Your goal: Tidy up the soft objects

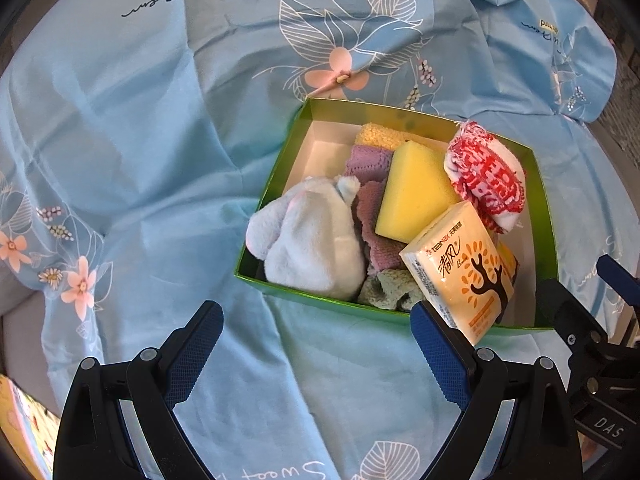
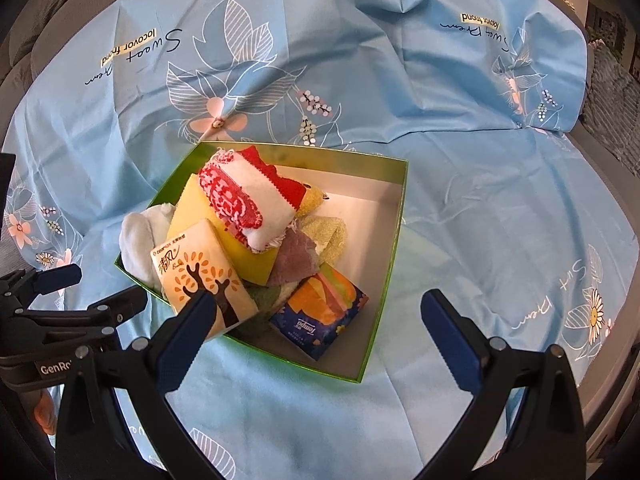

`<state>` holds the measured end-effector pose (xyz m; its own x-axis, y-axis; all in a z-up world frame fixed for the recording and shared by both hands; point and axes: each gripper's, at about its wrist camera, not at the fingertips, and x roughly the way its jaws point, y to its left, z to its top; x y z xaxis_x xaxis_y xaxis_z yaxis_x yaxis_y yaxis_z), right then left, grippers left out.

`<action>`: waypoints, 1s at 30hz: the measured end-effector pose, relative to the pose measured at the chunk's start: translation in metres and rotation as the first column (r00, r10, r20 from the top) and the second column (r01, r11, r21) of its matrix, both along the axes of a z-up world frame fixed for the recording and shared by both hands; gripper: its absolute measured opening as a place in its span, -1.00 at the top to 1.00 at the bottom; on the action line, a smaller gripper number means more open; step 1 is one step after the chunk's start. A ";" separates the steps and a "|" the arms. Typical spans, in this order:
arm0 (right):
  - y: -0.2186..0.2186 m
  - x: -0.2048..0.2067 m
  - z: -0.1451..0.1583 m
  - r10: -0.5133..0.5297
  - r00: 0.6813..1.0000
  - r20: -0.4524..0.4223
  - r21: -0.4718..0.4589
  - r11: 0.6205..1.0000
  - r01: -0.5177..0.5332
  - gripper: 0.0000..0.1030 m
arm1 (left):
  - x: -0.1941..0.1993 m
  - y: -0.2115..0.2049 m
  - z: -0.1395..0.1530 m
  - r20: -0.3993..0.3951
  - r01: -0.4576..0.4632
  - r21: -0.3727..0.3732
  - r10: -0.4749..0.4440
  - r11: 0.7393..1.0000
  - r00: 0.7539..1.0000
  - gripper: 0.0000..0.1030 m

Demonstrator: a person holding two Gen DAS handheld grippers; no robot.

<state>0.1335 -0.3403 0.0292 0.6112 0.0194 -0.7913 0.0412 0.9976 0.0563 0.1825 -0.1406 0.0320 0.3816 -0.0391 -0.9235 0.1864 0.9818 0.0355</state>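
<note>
PROGRESS: near complete, judged | CONTENTS: plush toy (image 1: 308,240), sponge (image 1: 412,196), tissue pack (image 1: 460,276) heaped in green box (image 1: 400,110), pack overhanging rim at 6 o'clock | CLOTH: blue sheet (image 1: 140,140) bare | TOOLS: left gripper (image 1: 316,344), right gripper (image 2: 320,324) both released, empty.

Glossy tissue pack (image 1: 460,276), fuzzy plush (image 1: 308,240)

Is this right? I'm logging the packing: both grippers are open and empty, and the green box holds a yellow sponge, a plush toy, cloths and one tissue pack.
Not quite: the green box holds two tissue packs. The right wrist view shows the cream tree-print pack and a dark blue one. The rest stands.
</note>
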 end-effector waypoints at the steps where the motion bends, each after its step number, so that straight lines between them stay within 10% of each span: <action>1: 0.000 0.000 0.000 0.000 1.000 -0.001 0.000 1.000 0.000 -0.98 | 0.000 0.000 0.000 0.000 0.001 -0.002 -0.001 1.000 1.000 -0.84; 30: 0.006 0.004 -0.004 0.002 1.000 -0.013 -0.007 1.000 -0.002 -0.98 | 0.006 0.005 -0.007 -0.018 -0.019 -0.009 0.019 1.000 1.000 -0.84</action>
